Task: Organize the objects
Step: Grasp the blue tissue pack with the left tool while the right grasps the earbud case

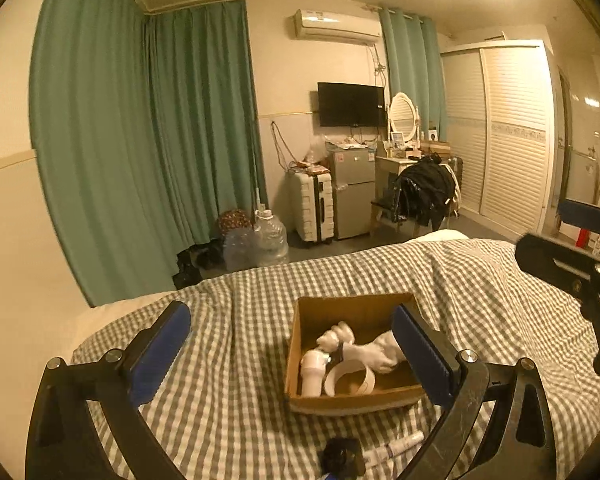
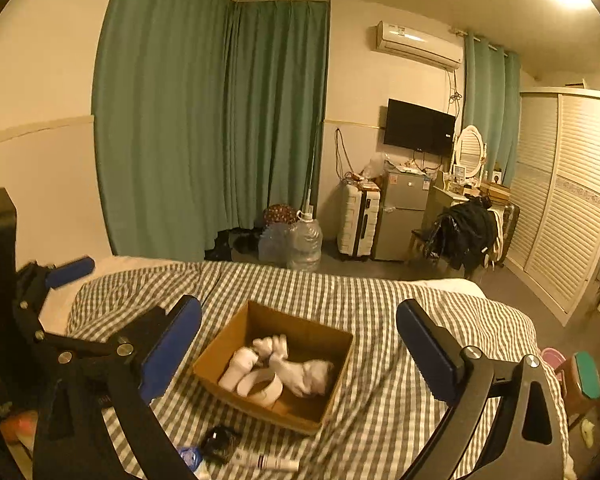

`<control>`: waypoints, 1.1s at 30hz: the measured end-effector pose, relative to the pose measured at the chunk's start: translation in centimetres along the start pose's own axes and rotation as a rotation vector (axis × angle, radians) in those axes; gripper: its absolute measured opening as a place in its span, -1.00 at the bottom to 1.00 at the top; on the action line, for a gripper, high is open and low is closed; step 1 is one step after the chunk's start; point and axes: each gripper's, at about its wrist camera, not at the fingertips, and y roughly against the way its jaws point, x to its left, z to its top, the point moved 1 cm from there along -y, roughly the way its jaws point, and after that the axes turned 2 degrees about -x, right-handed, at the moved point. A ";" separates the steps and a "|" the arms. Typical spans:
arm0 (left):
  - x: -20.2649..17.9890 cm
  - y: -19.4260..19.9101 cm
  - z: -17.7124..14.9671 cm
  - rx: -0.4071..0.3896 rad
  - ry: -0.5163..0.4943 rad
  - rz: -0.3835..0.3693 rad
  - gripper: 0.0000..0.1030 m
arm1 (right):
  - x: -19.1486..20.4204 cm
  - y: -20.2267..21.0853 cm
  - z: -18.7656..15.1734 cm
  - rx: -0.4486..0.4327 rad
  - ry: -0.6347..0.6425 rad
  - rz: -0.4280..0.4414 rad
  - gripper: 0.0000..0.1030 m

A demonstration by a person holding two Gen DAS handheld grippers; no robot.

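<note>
Cardboard box (image 2: 274, 364) sits on the checked bedspread (image 2: 380, 400), beyond both grippers' wide-apart, empty fingers (image 2: 424, 346).

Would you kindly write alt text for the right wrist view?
An open brown cardboard box holding white plastic pipe fittings sits on a grey-and-white checked bedspread, framed by the open, empty right gripper. A small black object and white tube lie nearer the camera.

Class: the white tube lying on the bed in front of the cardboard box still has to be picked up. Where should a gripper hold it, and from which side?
Grip the white tube across its narrow middle, coming from above: it lies flat on the checked bedcover, so only its long sides are free.
</note>
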 end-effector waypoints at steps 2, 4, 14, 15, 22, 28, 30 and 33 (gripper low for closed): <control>0.2 0.6 -1.1 0.003 0.009 0.025 1.00 | 0.6 1.0 -1.3 0.013 0.017 0.007 0.91; 0.2 1.0 -2.5 0.023 0.011 0.047 1.00 | 1.1 1.3 -2.6 0.033 0.025 0.005 0.91; 0.4 -1.6 -13.8 0.213 0.067 0.084 1.00 | 2.6 -1.3 -11.9 0.185 0.002 0.063 0.91; 0.5 -2.2 -14.9 0.240 0.071 0.093 1.00 | 2.8 -2.0 -13.1 0.212 -0.007 0.079 0.91; 0.4 -4.8 -21.2 0.392 0.037 0.134 1.00 | 3.8 -6.9 -22.1 0.463 -0.030 0.129 0.91; 0.3 -5.5 -21.9 0.425 0.022 0.137 1.00 | 5.7 -10.0 -26.2 0.614 -0.006 0.190 0.74; 0.1 -5.6 -22.2 0.435 0.010 0.142 1.00 | 6.4 -10.6 -27.2 0.646 0.025 0.198 0.65; 0.1 -6.4 -22.6 0.450 0.007 0.150 1.00 | 7.2 -11.8 -29.0 0.719 0.053 0.205 0.42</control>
